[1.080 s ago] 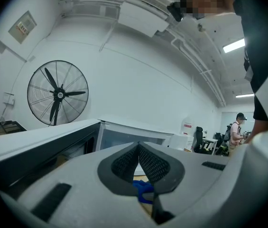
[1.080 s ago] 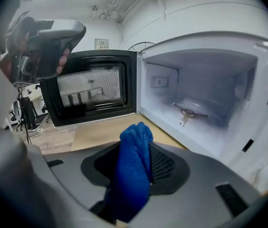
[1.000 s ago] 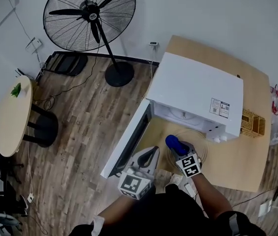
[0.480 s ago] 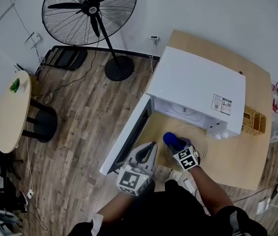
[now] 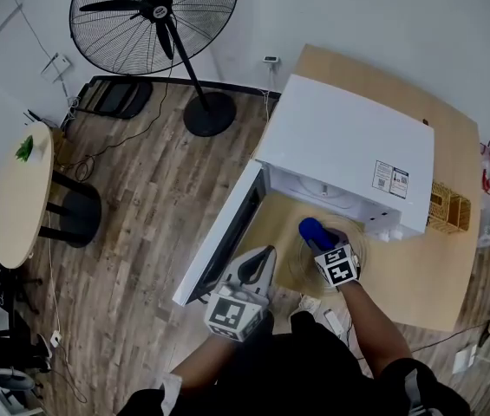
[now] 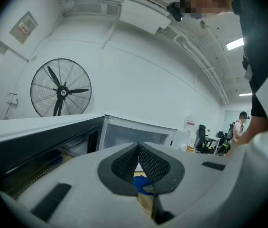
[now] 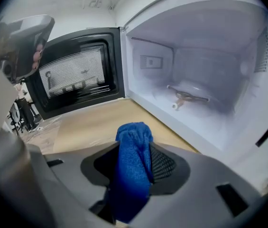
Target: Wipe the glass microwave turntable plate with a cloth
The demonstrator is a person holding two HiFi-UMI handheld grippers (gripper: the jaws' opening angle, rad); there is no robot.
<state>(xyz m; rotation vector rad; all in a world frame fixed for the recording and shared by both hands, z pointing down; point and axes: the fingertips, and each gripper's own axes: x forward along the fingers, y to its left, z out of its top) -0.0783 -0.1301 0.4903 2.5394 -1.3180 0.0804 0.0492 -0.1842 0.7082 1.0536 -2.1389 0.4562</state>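
Note:
The glass turntable plate [image 5: 300, 269] lies flat on the wooden table [image 5: 418, 276], in front of the open white microwave [image 5: 344, 150]. My right gripper [image 5: 316, 233] is over the plate, shut on a bunched blue cloth [image 5: 311, 229] [image 7: 133, 158] that sticks out past its jaws. My left gripper [image 5: 254, 271] hovers at the table's front left edge beside the microwave door [image 5: 220, 237], with its jaws shut and nothing in them. In the left gripper view, the blue cloth [image 6: 143, 186] shows just behind the shut gripper [image 6: 139, 161].
The microwave cavity [image 7: 205, 75] is empty apart from its roller ring [image 7: 187, 96], and the door [image 7: 77, 72] stands wide open. A wicker basket [image 5: 448, 211] sits right of the microwave. A standing fan [image 5: 153, 11] and a round side table [image 5: 19, 198] stand on the wood floor at left.
My right gripper has carried the blue cloth across the plate, first slightly left, then right and nearer the microwave. The left gripper has hardly moved.

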